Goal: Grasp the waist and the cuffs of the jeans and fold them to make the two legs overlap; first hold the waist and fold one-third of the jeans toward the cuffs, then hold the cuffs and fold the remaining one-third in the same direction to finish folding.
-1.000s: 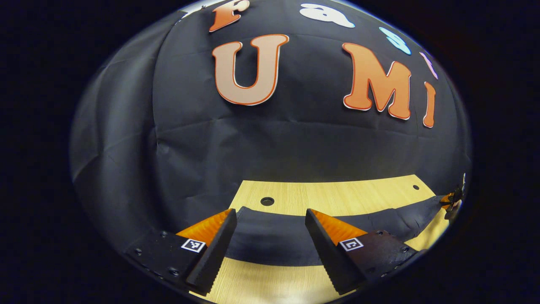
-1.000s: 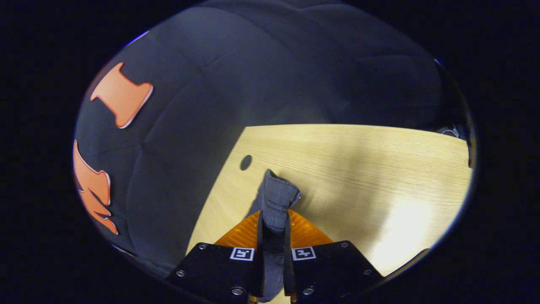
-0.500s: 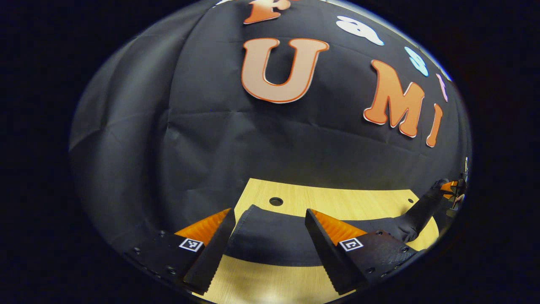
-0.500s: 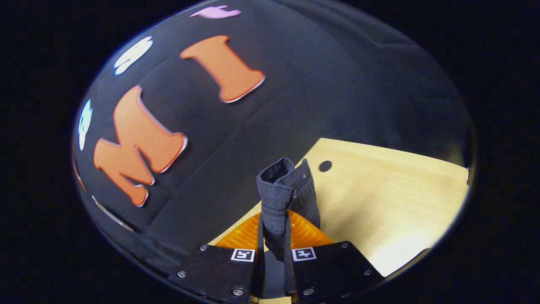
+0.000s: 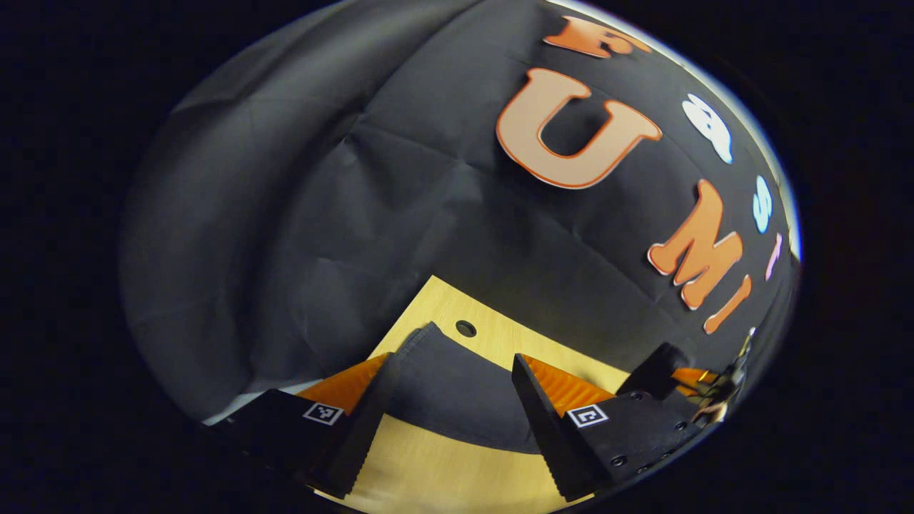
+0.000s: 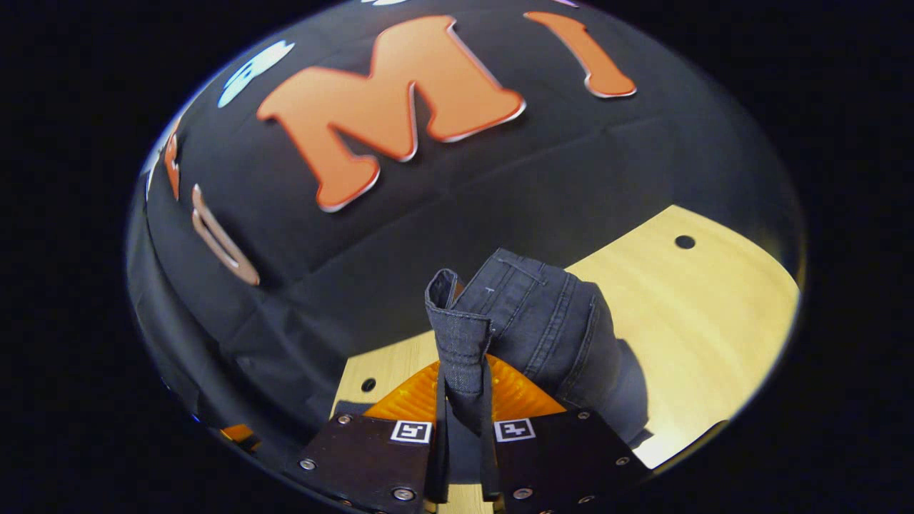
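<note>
Now the right tool (image 6: 463, 400) is tilted upward, its 2 fingers pressed together on a bunched fold of the dark jeans (image 6: 543, 321), lifted above the table (image 6: 700, 300) near its far edge. The right gripper view shows seams and stitching on the raised denim. The left gripper view shows the left tool (image 5: 450, 421) spread wide and rolled sideways, hovering low over the flat part of the jeans (image 5: 450, 385) beside a table (image 5: 443, 471) hole, with the right tool (image 5: 696, 382) far off. Since 1 second ago, the right tool has risen and turned, pulling denim up.
</note>
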Demonstrator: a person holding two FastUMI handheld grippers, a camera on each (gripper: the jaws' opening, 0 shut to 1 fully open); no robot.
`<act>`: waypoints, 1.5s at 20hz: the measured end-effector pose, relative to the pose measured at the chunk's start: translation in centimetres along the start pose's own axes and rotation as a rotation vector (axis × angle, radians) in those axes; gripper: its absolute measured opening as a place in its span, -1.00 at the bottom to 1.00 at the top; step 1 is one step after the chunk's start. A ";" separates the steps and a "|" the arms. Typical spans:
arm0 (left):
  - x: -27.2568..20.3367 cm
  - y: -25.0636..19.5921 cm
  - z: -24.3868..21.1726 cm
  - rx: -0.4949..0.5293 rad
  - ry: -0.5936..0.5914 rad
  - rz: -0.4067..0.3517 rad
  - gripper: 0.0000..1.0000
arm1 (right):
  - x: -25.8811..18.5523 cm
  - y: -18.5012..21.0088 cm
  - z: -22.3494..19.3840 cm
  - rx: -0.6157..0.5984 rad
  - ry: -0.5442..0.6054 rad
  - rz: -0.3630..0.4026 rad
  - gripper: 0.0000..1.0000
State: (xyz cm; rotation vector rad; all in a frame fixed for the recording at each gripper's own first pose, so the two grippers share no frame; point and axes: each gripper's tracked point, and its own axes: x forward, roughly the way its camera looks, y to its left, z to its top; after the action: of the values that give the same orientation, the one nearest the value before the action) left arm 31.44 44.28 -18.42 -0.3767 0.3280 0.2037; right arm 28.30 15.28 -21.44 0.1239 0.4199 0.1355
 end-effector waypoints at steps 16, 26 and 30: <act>5.5 6.2 -9.7 -0.397 0.256 0.285 0.95 | 3.0 0.8 -9.1 -0.085 0.322 0.183 0.97; 12.0 9.9 -11.1 -0.505 0.275 0.317 0.92 | 1.6 -10.6 -6.6 0.084 0.318 0.029 0.97; 14.4 8.6 -11.0 -0.431 0.294 0.289 0.92 | 1.6 -9.8 -7.3 0.103 0.343 0.057 0.96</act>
State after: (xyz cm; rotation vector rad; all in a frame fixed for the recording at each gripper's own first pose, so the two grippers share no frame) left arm 39.54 49.72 -35.92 -0.7897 0.6327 0.5085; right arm 27.77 6.54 -30.18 0.2153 0.7660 0.1920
